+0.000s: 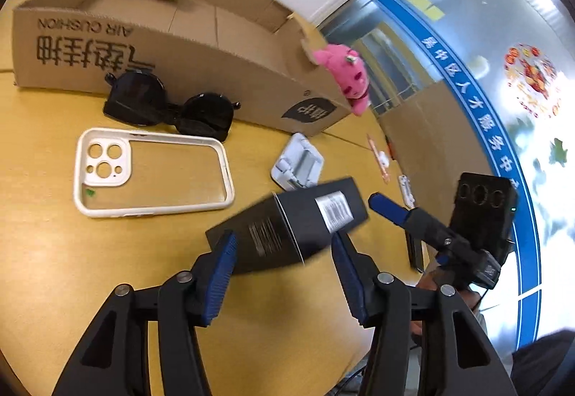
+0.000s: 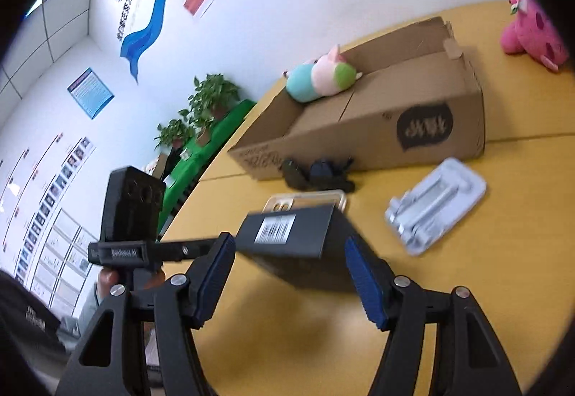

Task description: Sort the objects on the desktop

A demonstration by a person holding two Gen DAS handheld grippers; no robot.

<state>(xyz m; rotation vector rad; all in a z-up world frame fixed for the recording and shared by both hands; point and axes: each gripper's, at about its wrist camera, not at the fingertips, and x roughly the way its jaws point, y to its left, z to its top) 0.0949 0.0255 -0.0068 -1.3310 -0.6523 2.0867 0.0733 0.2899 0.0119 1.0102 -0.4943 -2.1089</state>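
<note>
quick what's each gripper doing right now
Left gripper: closed on one end of the black box.
Right gripper: closed on the other end of that box.

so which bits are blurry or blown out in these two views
Left wrist view: the black box is motion-smeared, the window at right is blown out, and the cardboard box bows from fisheye distortion. Right wrist view: the black box and grey stand are smeared; the plush toy stays fairly crisp.
</note>
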